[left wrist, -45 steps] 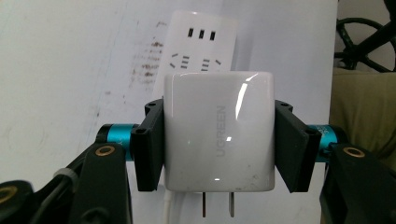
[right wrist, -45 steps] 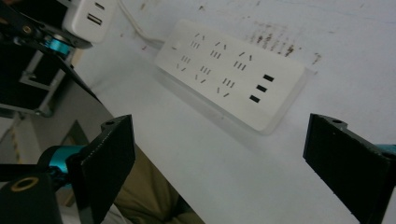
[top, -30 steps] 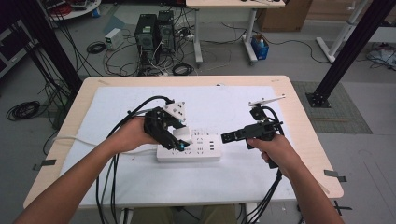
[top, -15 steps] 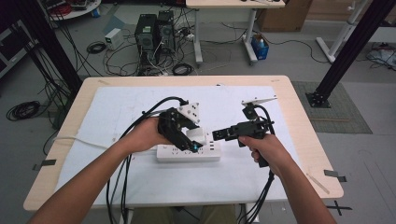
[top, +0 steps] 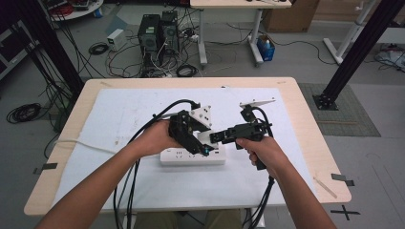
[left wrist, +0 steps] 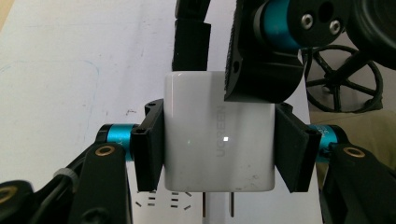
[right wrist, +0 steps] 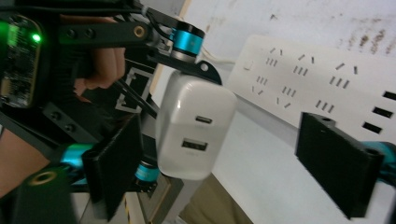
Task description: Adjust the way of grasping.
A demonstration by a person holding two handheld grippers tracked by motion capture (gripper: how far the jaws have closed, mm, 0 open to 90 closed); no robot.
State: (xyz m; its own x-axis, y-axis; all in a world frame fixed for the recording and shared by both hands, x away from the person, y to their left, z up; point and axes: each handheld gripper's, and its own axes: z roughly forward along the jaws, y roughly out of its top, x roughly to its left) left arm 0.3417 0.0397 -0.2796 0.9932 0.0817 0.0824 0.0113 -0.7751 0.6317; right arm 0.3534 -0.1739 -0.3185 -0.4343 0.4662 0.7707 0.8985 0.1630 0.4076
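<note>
Left gripper view: your left hand-held gripper [left wrist: 219, 149] is clamped on the white charger [left wrist: 217, 140], one pad on each side face, prongs pointing down and bare. That side grip leaves the end face with its two ports free, and it keeps the prongs square to the sockets below.

Right gripper view: your right hand-held gripper [right wrist: 233, 172] stands with its jaws apart, straddling the charger [right wrist: 196, 123] without touching it; the near pad lies just beside the body, the far pad well off over the power strip [right wrist: 317, 84].

High view: the charger hangs just above the power strip [top: 191, 156], which lies flat on the white sheet near the middle of the bench [top: 305, 109]. Both hand-held grippers [top: 200, 145] [top: 217, 138] crowd one spot; the right one comes in from the side.

Judgement: prongs are not yet seated. Room is tight between the two sets of jaws; open bench lies right of and behind the strip. Cables trail toward you, clear of the sockets.
</note>
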